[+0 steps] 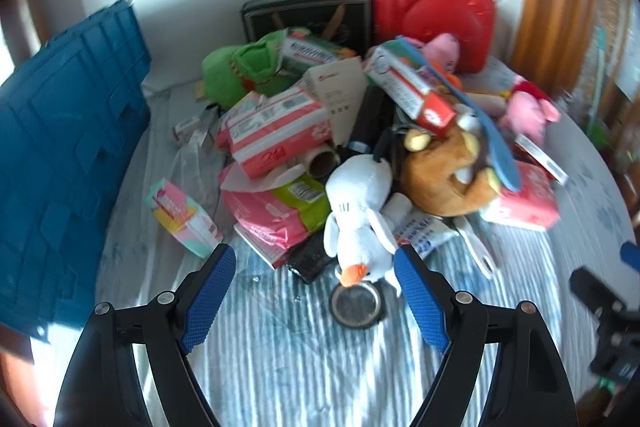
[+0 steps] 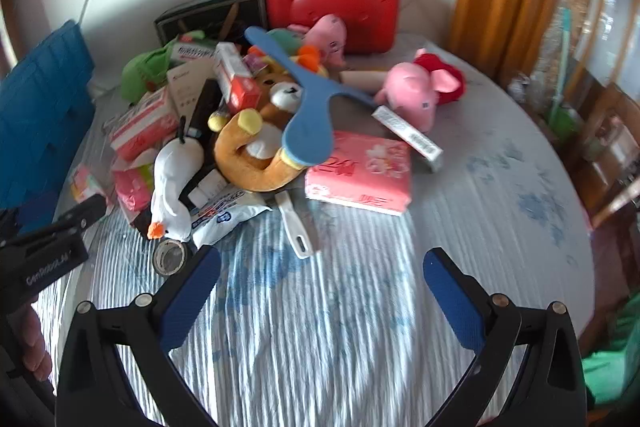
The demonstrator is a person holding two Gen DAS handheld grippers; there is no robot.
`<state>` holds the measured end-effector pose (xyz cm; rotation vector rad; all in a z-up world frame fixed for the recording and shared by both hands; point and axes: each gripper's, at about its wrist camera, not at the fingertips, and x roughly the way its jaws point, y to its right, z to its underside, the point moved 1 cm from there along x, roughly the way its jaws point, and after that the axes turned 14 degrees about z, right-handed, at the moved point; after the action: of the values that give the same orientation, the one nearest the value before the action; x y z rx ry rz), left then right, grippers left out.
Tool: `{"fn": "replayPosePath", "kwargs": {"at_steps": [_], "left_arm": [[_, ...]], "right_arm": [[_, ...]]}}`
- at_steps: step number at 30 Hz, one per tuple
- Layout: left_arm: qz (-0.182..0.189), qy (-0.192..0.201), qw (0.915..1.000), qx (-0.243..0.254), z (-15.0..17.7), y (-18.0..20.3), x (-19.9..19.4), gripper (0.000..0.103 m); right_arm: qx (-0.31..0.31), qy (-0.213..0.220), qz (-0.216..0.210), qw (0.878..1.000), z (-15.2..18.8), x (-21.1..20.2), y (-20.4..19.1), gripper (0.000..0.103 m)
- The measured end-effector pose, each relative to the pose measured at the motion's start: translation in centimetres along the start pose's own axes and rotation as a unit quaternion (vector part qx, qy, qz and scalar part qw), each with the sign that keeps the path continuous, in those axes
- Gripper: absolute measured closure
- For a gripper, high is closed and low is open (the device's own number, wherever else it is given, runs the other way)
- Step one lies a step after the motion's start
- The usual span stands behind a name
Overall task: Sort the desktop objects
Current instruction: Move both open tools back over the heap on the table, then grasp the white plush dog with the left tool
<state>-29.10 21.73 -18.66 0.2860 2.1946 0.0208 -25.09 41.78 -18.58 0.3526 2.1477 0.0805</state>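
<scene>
Desktop objects are found heaped together on a worktop [image 2: 480, 187] covered by a pale striped cloth, the pile lying toward the far left against a white tiled wall. At the near edge of the pile a white plush duck [image 1: 362, 215] with an orange beak is seen lying head toward the camera, its beak just over a round metal-rimmed lid [image 1: 355, 305]. A brown plush bear [image 2: 256, 151] is lodged beside the duck, with a blue plastic fan-shaped item [image 2: 308, 131] resting across it. Pink tissue packs [image 2: 360, 173] are noted to the right of the bear, and a white utensil handle [image 2: 296, 227] lies on the cloth just in front. A pink plush pig [image 2: 416, 91] is set apart to the right of the heap. A red carry case [image 2: 332, 7] is stood upright at the back, next to a dark framed picture [image 1: 308, 15]. A green plush toy [image 1: 240, 67] and several cartons are recorded at the rear left. A blue crate [image 1: 60, 155] is observed at the left margin.

The left tongs [image 1: 316, 291] are held apart above the cloth, just short of the duck, nothing between them. The right tongs [image 2: 320, 291] are likewise spread wide over bare cloth, gripping nothing
</scene>
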Motion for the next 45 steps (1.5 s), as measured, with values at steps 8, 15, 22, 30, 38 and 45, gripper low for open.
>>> {"fn": "replayPosePath", "kwargs": {"at_steps": [8,15,22,30,38,45], "left_arm": [[-0.023,-0.035,0.9987,-0.031,0.6,-1.0,4.6,0.021],[-0.021,-0.046,0.9986,-0.017,-0.2,-0.9,8.8,0.021],[-0.007,-0.051,0.9987,0.008,-0.9,-0.5,12.4,0.021],[0.03,-0.067,0.9973,0.009,-1.6,-0.5,14.5,0.064],[0.026,-0.058,0.998,0.005,-1.6,2.5,13.6,0.071],[0.007,-0.05,0.9987,-0.004,-2.4,3.9,13.2,0.07]], "right_arm": [[-0.033,-0.033,-0.03,0.998,-0.5,5.7,-1.6,0.0],[-0.027,-0.046,-0.051,0.997,-0.4,9.3,-3.5,0.0],[-0.01,-0.051,-0.05,0.997,-1.0,11.5,-4.7,0.0],[-0.007,-0.033,0.01,0.999,-2.2,12.2,-2.3,0.006],[0.006,-0.049,-0.01,0.999,-3.0,14.0,1.4,0.0],[-0.007,-0.023,0.02,1.0,-4.3,15.6,1.0,0.0]]}}
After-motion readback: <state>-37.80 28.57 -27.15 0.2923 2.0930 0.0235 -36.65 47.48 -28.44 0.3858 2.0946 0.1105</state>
